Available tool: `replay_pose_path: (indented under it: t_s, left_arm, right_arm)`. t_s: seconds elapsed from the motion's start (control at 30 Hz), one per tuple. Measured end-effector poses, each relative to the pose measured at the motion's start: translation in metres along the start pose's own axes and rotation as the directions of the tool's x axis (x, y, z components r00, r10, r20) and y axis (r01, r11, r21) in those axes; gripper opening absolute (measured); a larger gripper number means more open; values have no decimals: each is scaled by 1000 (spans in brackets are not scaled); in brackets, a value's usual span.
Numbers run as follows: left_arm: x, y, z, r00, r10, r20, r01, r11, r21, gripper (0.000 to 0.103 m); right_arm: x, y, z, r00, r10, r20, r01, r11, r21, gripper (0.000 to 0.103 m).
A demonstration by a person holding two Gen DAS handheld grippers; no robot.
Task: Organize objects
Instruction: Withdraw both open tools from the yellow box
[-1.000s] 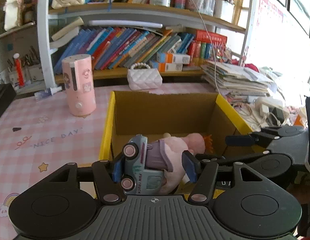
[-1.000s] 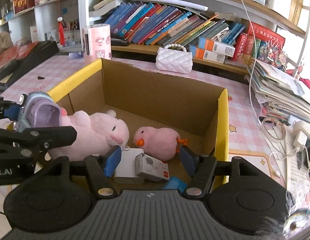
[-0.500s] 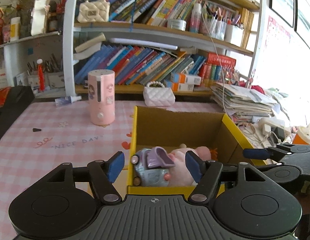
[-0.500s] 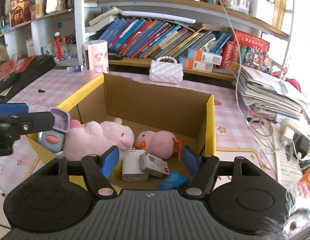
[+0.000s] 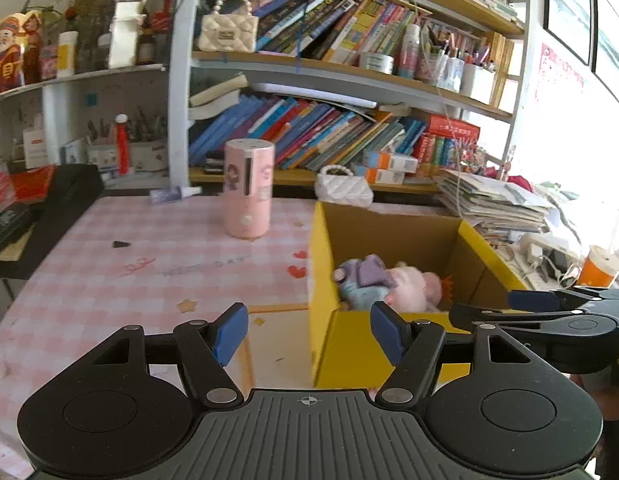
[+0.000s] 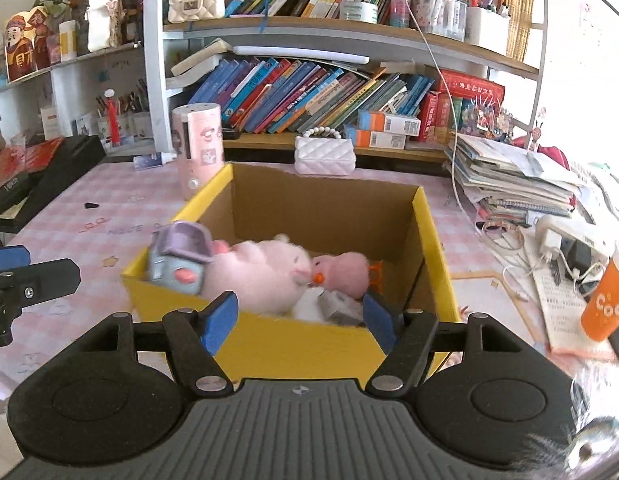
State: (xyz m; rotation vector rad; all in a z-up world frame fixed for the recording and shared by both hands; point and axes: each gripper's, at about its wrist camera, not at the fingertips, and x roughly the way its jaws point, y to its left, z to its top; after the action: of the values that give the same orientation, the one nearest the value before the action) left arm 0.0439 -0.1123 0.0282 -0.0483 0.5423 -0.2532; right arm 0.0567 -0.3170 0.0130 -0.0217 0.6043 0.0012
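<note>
A yellow cardboard box (image 6: 433,240) (image 5: 321,272) stands on the pink checked table. Inside lie a blue and purple toy truck (image 6: 177,260) (image 5: 363,278), a pink plush pig (image 6: 261,272) (image 5: 413,284), a pink plush duck (image 6: 345,272) and small white and grey boxes (image 6: 337,306). My left gripper (image 5: 309,332) hovers in front of the box's near left corner, open with nothing between its blue pads. My right gripper (image 6: 297,320) hangs before the box's near wall, open and empty too. The left gripper's finger (image 6: 33,280) shows at the left edge of the right wrist view.
A pink cylinder (image 5: 248,190) and a white quilted purse (image 5: 343,190) stand behind the box. Bookshelves (image 5: 349,72) fill the back. Stacked papers (image 6: 517,184), cables and an orange cup (image 6: 605,300) lie to the right. A black case (image 5: 37,216) sits at left.
The left gripper let go of the toy truck, which now lies in the box on the pig. Both grippers opened wider and pulled back from the box, rising slightly.
</note>
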Motion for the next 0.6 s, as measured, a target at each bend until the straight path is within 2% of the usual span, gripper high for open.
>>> replay_pose_path:
  t_s: [0.3,0.4,0.6]
  left_arm:
    - [-29,30,-21,997,59,-48,-60,998,-4,70]
    - [-35,37,-30,994,74,-75,-74,997,0,74]
    - [-47,48,-46,988,109,-108,-108,994,10,79]
  right_arm:
    - [-26,43,-18,999,1,-33,1,999,52,69]
    - [-34,56,-25,1000,-2,-28,4,999,52,70]
    - [-47,84,-40,999,-11,-34,13,999,44,77]
